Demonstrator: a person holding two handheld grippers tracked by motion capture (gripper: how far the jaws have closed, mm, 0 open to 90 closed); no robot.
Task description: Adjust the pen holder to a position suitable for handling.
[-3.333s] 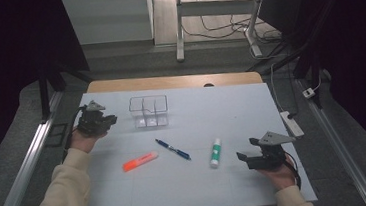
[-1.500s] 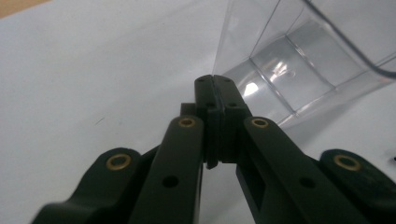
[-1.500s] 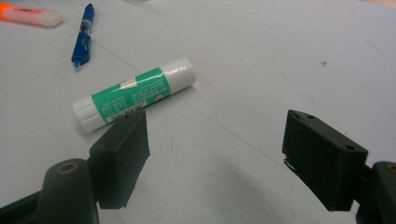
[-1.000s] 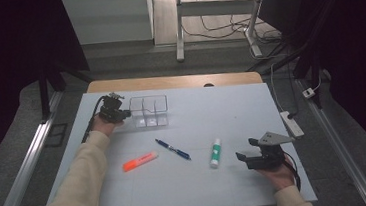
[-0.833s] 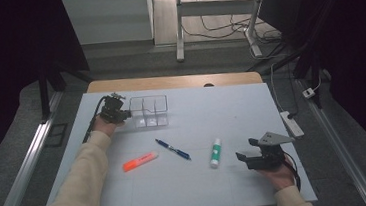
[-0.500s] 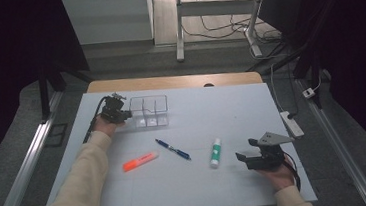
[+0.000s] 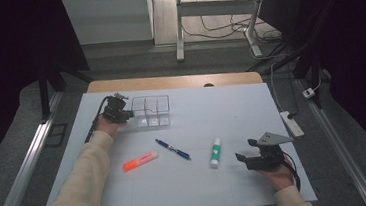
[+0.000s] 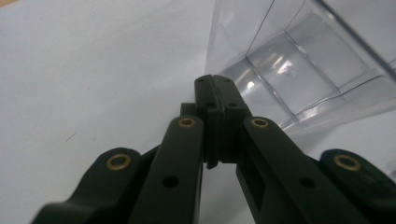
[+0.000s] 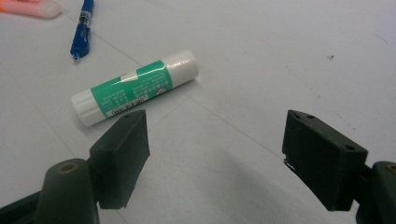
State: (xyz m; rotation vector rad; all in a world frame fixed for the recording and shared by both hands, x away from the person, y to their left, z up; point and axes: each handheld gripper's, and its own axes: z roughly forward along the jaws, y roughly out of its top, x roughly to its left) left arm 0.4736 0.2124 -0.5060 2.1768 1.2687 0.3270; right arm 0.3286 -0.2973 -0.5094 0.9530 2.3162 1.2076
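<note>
A clear plastic box [image 7: 151,110] with three compartments stands at the back left of the white table [image 7: 231,109]. My left gripper [image 7: 122,113] sits at its left end, shut, jaws pressed together with nothing between them. In the left gripper view the shut tips [image 8: 215,81] lie just beside the box wall [image 8: 299,70]. An orange highlighter [image 7: 140,161], a blue pen [image 7: 173,149] and a green-and-white glue stick [image 7: 216,153] lie mid-table. My right gripper [image 7: 243,159] rests open at the front right; the glue stick [image 9: 135,87] lies just beyond its left jaw.
A white power strip [image 7: 292,123] lies along the table's right edge. A wooden strip [image 7: 174,81] borders the back. Metal rails [image 7: 26,167] run along the floor at the left. Pen [image 9: 81,30] and highlighter [image 9: 28,8] show far off in the right gripper view.
Since the oldest frame my left hand has moved from the table's left side up to the box's left end. Over the last second nothing has visibly moved.
</note>
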